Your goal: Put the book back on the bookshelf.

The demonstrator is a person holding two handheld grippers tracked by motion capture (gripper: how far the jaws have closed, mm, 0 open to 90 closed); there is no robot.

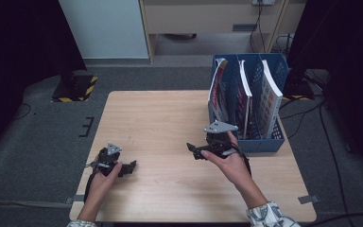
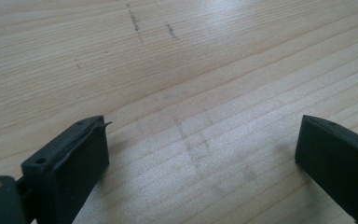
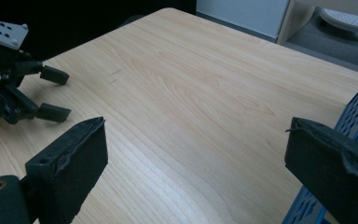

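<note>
Right gripper (image 1: 194, 151) sits just left of the blue file rack (image 1: 269, 142) at right centre of the high view, fingers spread, holding nothing. The books (image 1: 269, 97) stand upright in the rack's slots, long edges running away from the person, above and right of those fingers. Left gripper (image 1: 130, 168) rests at lower left, well apart, fingers spread too. Right hand is clearly nearer. Worktop (image 1: 160, 118) is bare left of the rack, with plenty of room; the rack hugs the right edge.
</note>
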